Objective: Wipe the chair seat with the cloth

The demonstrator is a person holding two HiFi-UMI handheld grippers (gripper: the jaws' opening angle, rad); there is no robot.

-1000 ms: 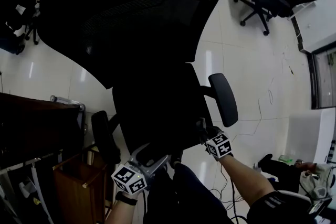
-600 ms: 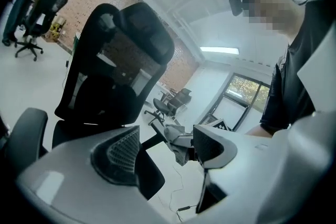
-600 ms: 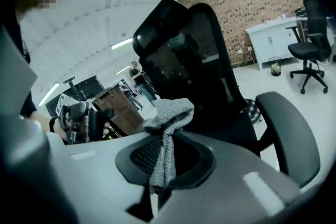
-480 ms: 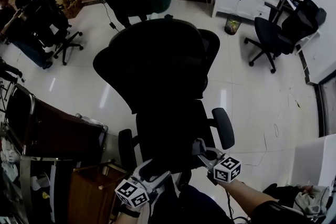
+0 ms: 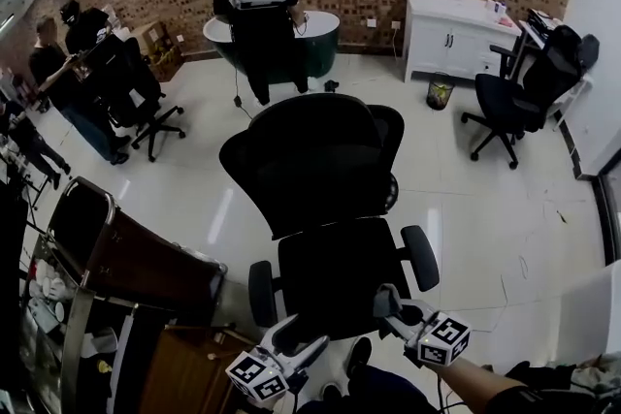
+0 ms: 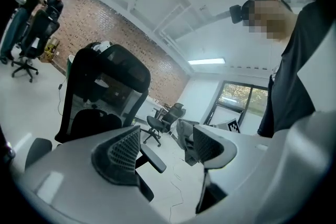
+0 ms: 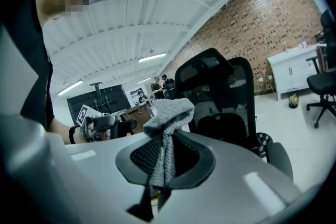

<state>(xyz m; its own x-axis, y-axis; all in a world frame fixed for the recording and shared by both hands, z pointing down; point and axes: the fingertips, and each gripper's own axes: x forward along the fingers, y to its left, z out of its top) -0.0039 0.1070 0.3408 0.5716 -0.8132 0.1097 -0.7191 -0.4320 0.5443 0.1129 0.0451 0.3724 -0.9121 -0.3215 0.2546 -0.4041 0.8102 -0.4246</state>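
A black office chair stands in the middle of the head view, with its seat (image 5: 335, 278) in front of me and its mesh backrest (image 5: 310, 155) beyond. My left gripper (image 5: 296, 340) hovers at the seat's front left edge, open and empty (image 6: 165, 147). At the seat's front right edge my right gripper (image 5: 385, 302) is shut on a grey cloth (image 7: 167, 113), which sticks up out of the jaws (image 7: 163, 157). The left gripper view shows the same cloth (image 6: 185, 136) held off to the right. Both grippers are above the seat's front edge, not touching it.
A brown desk (image 5: 146, 267) stands close on the left. Other black chairs are at the right (image 5: 509, 102) and far left (image 5: 136, 92). A white cabinet (image 5: 456, 19) and a small bin (image 5: 440, 90) line the brick wall. People stand at the back (image 5: 257, 15).
The head view has risen and pulled back, so the whole chair and room show. Both grippers sit lower in the frame, still at the seat's front edge.
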